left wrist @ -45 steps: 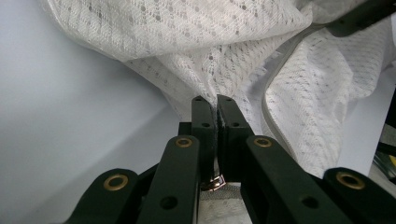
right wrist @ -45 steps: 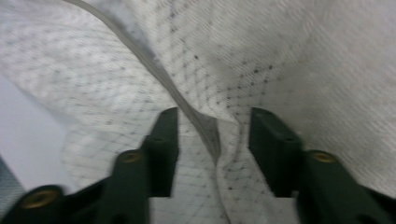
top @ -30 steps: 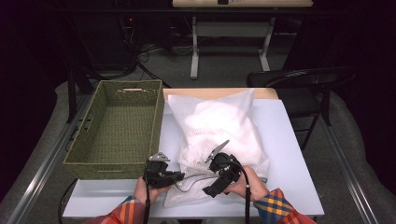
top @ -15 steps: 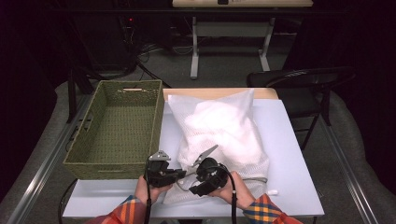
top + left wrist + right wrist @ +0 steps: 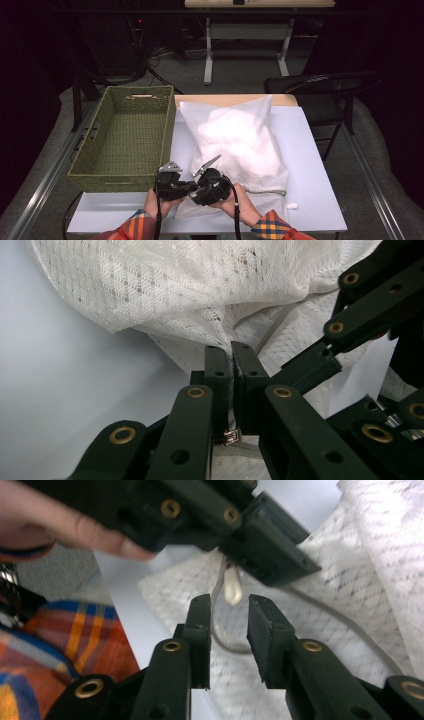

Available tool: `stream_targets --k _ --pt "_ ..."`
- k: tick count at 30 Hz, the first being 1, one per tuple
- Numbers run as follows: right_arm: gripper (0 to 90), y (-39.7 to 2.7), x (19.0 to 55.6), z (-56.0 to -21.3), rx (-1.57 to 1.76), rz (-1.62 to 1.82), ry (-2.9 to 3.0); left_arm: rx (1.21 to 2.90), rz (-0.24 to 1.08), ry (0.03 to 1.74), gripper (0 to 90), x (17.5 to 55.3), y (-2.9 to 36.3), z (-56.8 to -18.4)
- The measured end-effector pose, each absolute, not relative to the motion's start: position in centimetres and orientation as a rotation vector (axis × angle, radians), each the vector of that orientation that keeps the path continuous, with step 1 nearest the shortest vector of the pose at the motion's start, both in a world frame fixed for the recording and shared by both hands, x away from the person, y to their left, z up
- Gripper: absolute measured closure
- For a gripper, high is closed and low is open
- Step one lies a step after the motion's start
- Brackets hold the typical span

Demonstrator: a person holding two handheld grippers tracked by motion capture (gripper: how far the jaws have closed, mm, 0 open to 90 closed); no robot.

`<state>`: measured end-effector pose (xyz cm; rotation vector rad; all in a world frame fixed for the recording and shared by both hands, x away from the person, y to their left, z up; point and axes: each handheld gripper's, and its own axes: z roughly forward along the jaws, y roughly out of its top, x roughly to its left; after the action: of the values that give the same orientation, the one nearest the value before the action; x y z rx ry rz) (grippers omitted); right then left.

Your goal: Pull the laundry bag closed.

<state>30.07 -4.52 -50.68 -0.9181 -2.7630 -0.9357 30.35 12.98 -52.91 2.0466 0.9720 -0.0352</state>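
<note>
Mesh laundry bag (image 5: 235, 142), white and stuffed, lies on the bench (image 5: 310, 165) at the centre, its mouth end at the 6 o'clock edge near the person. At that near end the left gripper (image 5: 231, 360) has its fingers (image 5: 216, 371) closed tight on a fold of the mesh, with a small metal zip pull showing just below them. The right gripper (image 5: 229, 611) sits just beside it at 3 o'clock in the high view; its fingers (image 5: 200, 625) have just been closing and stand a little apart, with the grey drawstring (image 5: 220, 592) and its white toggle (image 5: 233, 587) just beyond the gap, not yet pinched. Both hands, in plaid sleeves (image 5: 272, 227), come in from 6 o'clock. A green wicker basket (image 5: 105, 150) stands at 9 o'clock of the bag, touching its side.
</note>
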Motion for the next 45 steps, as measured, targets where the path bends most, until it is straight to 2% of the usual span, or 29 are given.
stream_targets --k 9,15,22,25,27,31,34,45 --pt "83.0 -3.8 30.7 -51.5 -0.935 -0.938 -2.732 2.042 -0.045 0.975 85.5 30.3 13.1 -52.8" --pt "86.4 -4.0 30.4 -51.4 -0.911 -0.922 -2.769 2.026 -0.049 0.984 78.7 30.4 13.5 -52.7" --pt "86.3 -4.1 30.1 -51.1 -0.897 -0.92 -2.799 2.024 -0.057 1.011 67.9 30.4 14.2 -52.6" --pt "86.3 -4.2 30.0 -51.1 -0.892 -0.915 -2.804 2.027 -0.087 1.015 66.4 30.4 14.2 -52.7" --pt "86.3 -4.3 30.0 -51.0 -0.89 -0.913 -2.805 2.023 -0.115 1.013 67.1 30.4 14.1 -53.0" --pt "86.2 -4.5 29.9 -51.1 -0.888 -0.901 -2.815 2.008 -0.152 1.008 80.3 30.5 14.1 -53.3" --pt "86.2 -4.5 29.9 -51.1 -0.887 -0.89 -2.817 2.008 -0.155 1.003 85.2 30.4 14.2 -53.3" --pt "80.8 -4.3 29.7 -50.7 -0.842 -0.846 -2.891 1.994 -0.131 0.975 86.5 29.9 13.9 -52.6"
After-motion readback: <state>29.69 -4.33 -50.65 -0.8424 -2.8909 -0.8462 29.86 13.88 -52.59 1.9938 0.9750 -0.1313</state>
